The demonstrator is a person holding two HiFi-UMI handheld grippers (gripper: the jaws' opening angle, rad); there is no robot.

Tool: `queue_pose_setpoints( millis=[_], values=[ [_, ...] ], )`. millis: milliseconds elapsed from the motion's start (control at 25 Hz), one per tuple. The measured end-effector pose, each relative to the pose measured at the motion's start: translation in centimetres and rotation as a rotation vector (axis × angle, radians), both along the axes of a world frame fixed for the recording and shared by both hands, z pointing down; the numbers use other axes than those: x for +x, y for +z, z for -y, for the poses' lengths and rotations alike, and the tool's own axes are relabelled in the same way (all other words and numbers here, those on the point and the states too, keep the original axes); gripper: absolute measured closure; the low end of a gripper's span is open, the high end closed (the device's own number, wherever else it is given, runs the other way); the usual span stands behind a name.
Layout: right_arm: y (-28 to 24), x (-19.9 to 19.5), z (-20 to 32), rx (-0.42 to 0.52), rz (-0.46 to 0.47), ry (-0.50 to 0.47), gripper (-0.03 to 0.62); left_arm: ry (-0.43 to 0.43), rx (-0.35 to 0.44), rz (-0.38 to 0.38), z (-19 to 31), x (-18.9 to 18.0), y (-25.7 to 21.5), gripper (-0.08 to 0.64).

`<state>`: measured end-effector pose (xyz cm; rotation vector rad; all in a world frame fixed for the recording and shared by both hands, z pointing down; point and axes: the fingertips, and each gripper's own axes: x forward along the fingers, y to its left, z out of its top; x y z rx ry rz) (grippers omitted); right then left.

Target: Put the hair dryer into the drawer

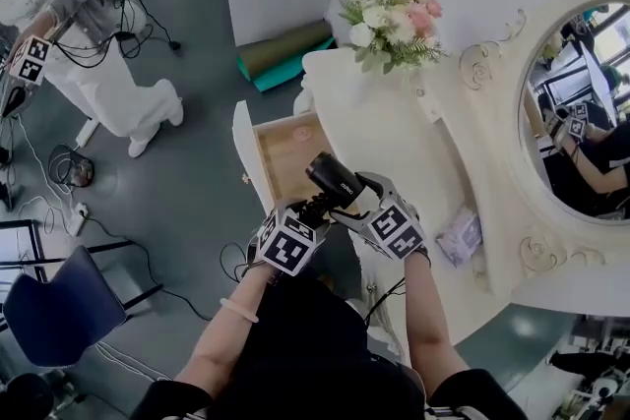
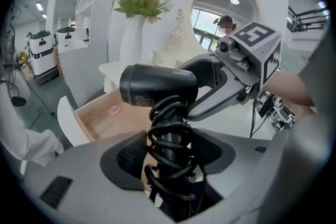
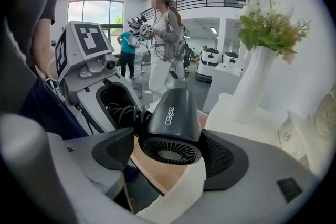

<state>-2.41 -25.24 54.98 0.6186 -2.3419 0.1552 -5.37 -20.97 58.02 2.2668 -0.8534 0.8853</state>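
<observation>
Your left gripper [image 2: 170, 150] has its jaws clenched on the cord-wrapped handle of the hair dryer [image 2: 157, 86]. Your right gripper [image 3: 168, 157] grasps the dryer's vented rear end. You hold it in the air over the edge of the open drawer [image 1: 283, 152] in the white counter [image 1: 394, 138], with flowers [image 1: 391, 20] beyond.

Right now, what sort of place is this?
Likely a mock bedroom corner in a lab hall: white dressing table with oval mirror and flowers, but grey floor and another person wearing recording gear nearby.

One hair dryer [image 1: 335, 180], one drawer [image 1: 285, 152] (one mirror [image 1: 581, 113])
</observation>
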Motion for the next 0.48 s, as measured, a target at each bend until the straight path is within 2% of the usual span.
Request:
queue_pose_setpoints(
  millis=[480],
  values=[
    [2.4,-4.1,5.5,-0.072,-0.064,-0.212,0.196,-0.23,-0.041,-0.039,5.1,-2.9,2.1,0.273]
  ],
)
